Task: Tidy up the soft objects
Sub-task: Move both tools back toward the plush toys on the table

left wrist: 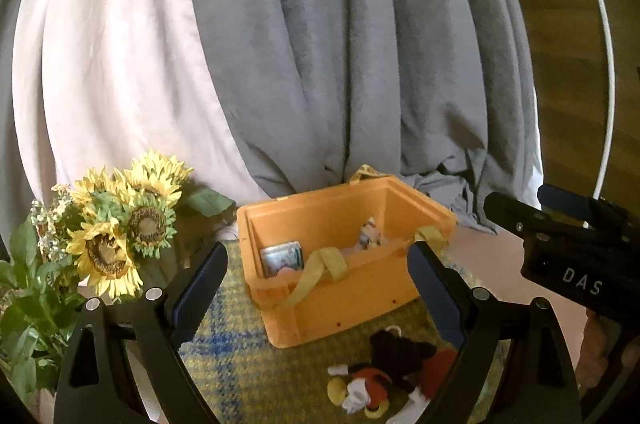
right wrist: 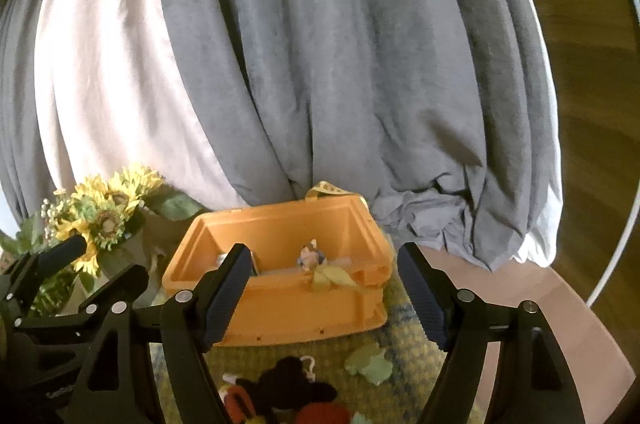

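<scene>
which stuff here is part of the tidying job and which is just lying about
Part of the job:
- orange bin, already holding a few small items
- mouse plush toy on the plaid mat
- green soft toy on the mat
- left gripper and right gripper, both open and empty

Just lying about:
- sunflower bouquet
- grey curtain
- plaid mat

Probably a home living space: long grey curtains (left wrist: 340, 64), a sunflower bouquet (left wrist: 120, 224), a plaid mat (left wrist: 232, 364), wood flooring (right wrist: 592, 104).

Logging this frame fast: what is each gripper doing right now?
Left gripper: open, holding nothing, aimed at the orange bin.
Right gripper: open, holding nothing, above the Mickey Mouse plush.
</scene>
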Motion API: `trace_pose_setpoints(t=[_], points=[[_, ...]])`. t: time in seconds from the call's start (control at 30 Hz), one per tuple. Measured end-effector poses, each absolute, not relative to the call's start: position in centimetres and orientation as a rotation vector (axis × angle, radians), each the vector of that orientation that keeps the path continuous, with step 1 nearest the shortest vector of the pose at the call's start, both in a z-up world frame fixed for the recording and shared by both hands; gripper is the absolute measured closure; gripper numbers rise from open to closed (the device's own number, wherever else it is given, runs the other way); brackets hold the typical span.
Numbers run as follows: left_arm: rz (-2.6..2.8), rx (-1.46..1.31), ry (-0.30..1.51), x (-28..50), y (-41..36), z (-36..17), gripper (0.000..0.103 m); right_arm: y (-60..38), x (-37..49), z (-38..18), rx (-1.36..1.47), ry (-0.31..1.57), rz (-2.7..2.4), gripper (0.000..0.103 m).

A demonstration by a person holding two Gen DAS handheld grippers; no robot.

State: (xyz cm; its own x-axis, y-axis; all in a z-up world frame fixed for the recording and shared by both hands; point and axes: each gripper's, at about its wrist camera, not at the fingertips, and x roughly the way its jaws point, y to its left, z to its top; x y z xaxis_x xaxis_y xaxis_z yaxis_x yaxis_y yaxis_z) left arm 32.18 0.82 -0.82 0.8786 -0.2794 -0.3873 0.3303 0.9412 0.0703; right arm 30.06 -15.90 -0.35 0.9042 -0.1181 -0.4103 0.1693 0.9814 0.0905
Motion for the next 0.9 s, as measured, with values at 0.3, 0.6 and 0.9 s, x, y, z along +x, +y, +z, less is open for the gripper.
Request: trace_pose_setpoints(t=[0.3, 0.6, 0.9], points=[[-0.353, 0.134, 0.425, 30.1, 1.6, -3.2, 0.011, -15.7, 27.7, -2.8, 0.205, 0.474, -0.166, 0.025], [-0.395, 0.206, 0.476, 29.3, 1.2, -6.0, 0.011, -15.4, 26.5, -6.1, 0.232, 0.568, -0.210, 0.025], [-0.446, 0.276, 0.539, 29.6, 0.8, -8.8, 0.011, -15.3, 26.0, -8.7, 0.258, 0.646, -0.237, 0.025]])
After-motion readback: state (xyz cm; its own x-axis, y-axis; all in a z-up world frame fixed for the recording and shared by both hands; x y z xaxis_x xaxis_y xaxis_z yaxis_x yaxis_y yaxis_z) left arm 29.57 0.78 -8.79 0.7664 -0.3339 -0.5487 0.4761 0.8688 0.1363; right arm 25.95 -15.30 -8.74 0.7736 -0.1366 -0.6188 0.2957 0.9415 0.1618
